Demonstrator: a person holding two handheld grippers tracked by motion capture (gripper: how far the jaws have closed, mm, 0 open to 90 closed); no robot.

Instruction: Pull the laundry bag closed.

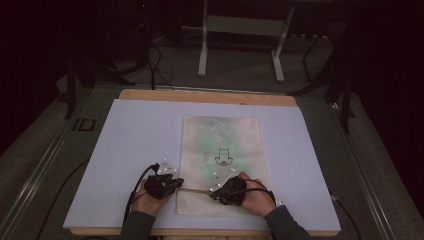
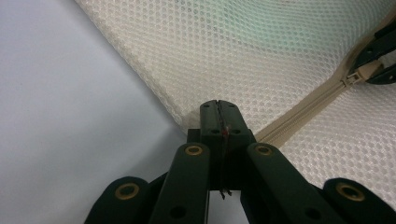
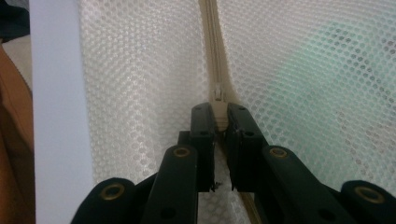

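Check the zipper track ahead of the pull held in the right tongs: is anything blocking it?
Nothing visible does. The right tongs pinch the beige zipper pull of the cream mesh bag; the beige zipper track beyond it lies bare.

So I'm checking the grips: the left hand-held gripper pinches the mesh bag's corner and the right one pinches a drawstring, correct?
Not a drawstring: the right hand-held gripper is shut on the zipper pull, as the right gripper view shows. The left hand-held gripper does pinch the mesh bag at its corner.

— Where does the mesh bag point(image 1: 221, 160) lie?
— Centre of the frame, flat on the board point(image 1: 130, 150) covering the table point(image 1: 150, 93).
— And its zipper point(image 1: 197, 190)?
— Lower centre, across the bag's near end, between both hand-held grippers.
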